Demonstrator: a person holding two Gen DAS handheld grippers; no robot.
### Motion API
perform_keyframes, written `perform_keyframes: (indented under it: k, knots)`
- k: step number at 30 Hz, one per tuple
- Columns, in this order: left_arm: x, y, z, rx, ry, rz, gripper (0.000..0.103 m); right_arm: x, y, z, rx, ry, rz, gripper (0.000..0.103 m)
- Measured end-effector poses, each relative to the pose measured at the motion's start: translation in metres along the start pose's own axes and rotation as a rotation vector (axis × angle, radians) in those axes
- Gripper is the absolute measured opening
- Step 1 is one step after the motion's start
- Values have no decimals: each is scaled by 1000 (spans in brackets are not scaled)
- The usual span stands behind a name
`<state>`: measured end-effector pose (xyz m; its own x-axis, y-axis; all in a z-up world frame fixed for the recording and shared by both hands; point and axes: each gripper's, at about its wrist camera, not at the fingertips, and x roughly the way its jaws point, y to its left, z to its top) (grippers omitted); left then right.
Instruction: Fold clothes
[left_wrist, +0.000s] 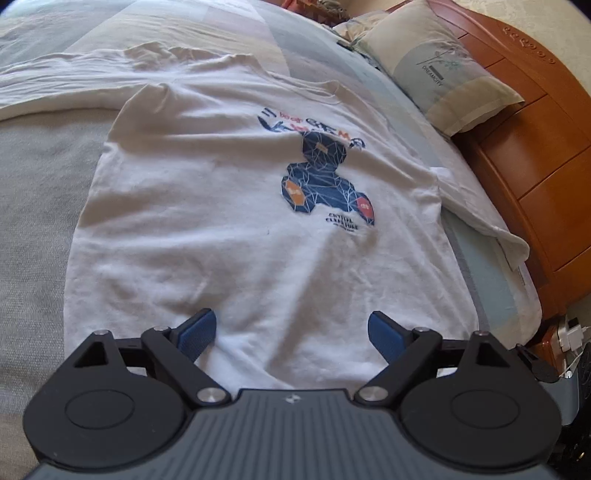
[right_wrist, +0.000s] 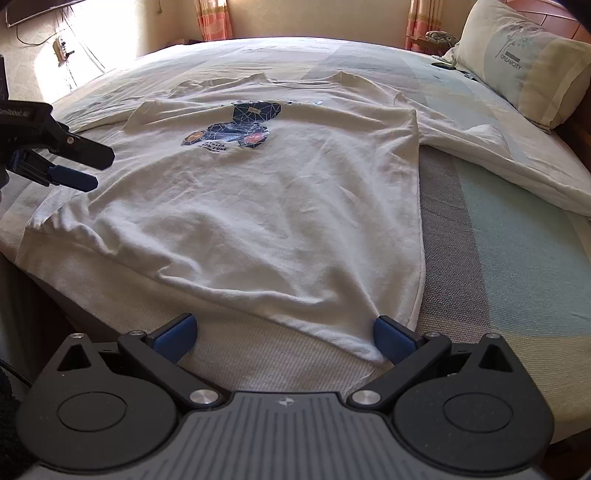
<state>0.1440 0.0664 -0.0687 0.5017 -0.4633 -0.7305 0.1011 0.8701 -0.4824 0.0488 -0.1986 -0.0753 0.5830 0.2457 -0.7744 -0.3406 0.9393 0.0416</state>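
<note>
Shirt: my white T-shirt (left_wrist: 236, 221) lies face up and spread on the bed (left_wrist: 33, 177), bear print (left_wrist: 325, 181) up, collar at the far end, hem nearest me.
Sleeves: one sleeve runs out toward the pillow (left_wrist: 443, 70), the other stretches the opposite way across the sheet; the cloth is wrinkled throughout.
Left gripper: my left gripper (left_wrist: 291, 332) hangs over the hem end of the shirt, jaws wide apart, blue pads (left_wrist: 197, 332) empty. White cloth fills the gap between them. I cannot tell whether the pads touch the fabric.
Right gripper: my right gripper (right_wrist: 284, 338) sits low at the hem corner nearest the pillow side, jaws spread wide, nothing clamped. The right pad (right_wrist: 393, 338) is at the shirt's corner, right against the hem edge; the left pad lies over bare sheet, apart from the cloth.
Across views: from the right camera, my left gripper (right_wrist: 85, 173) shows at the left edge, above the opposite hem corner, fingers parted.
Surroundings: a wooden headboard (left_wrist: 535, 155) stands behind the pillow; curtains (right_wrist: 214, 18) hang at the far wall.
</note>
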Motion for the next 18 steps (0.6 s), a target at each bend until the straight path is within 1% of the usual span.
perform_keyframes:
  k: [6,8,10,11,12,13,15,16,17,18]
  knots:
    - [-9,-4,5,-5,-23,-24,91,0,0,-1,2,-6,-2,103]
    - [-7,-9,0,7,-12,-58,92,0,0,-1,3,-7,-3,103]
    - [6,-6,-6,-13,32,1,92,0,0,-1,3,-7,-3,103]
    - [8,-4,-8,-18,27,15,89,0,1,-1,2,-7,-3,103]
    - [6,-3,-9,-24,16,14,91,0,1,-1,1,-6,-4,103]
    - [2,-5,-7,-18,10,27,91,-1,2,-1,-1,-3,-4,103]
    - [-7,-11,-1,11,-2,71,91,-4,2,2,-9,27,-5,103]
    - [-10,-15,3,23,-12,63,91,-9,3,5,-12,42,0,103]
    - [-11,-19,7,33,-24,39,91,-15,4,8,-16,38,15,103]
    - [-13,-23,11,44,-36,14,91,-22,5,13,-20,13,39,103]
